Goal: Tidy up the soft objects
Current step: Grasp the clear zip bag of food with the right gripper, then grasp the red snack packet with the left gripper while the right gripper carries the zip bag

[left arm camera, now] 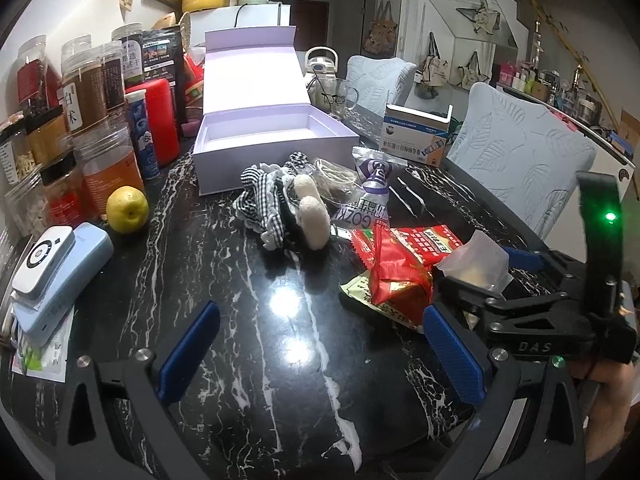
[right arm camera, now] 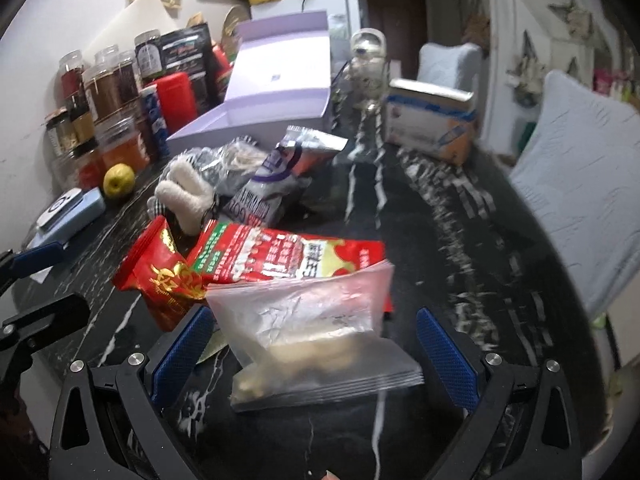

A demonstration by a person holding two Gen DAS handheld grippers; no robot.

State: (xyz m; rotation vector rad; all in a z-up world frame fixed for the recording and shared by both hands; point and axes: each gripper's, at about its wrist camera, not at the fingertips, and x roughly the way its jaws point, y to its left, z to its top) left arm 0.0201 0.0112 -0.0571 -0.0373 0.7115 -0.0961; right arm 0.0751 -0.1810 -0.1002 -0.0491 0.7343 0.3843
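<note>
- Right gripper (right arm camera: 314, 354): blue textured fingers spread wide, one on each side of the clear plastic bag (right arm camera: 316, 332); neither pad visibly touching it.
- Clear plastic bag: crinkled translucent film, pale lumpy contents low inside; sealed edges at both ends. Lies on the black white-veined marble table (right arm camera: 432, 240), long axis roughly left-right across the right wrist view, upper edge tilted up against the red snack packet (right arm camera: 280, 260).
- Red snack packet: glossy foil, flat, printed text; smaller red-and-gold pouch (right arm camera: 168, 276) just beside it on the left.
- Left gripper (left arm camera: 320, 356): fingers wide apart, nothing between them, hovering over bare table.
- Farther back: purple-white pouch (left arm camera: 370, 196), checked fabric scrunchies (left arm camera: 260, 196), fuzzy white plush piece (left arm camera: 312, 208), bunched together.
- Behind those: open lilac box (left arm camera: 272, 144), rigid, lid standing upright, inside empty.
- Left edge: lemon (left arm camera: 127, 209), jars (left arm camera: 100, 80).
</note>
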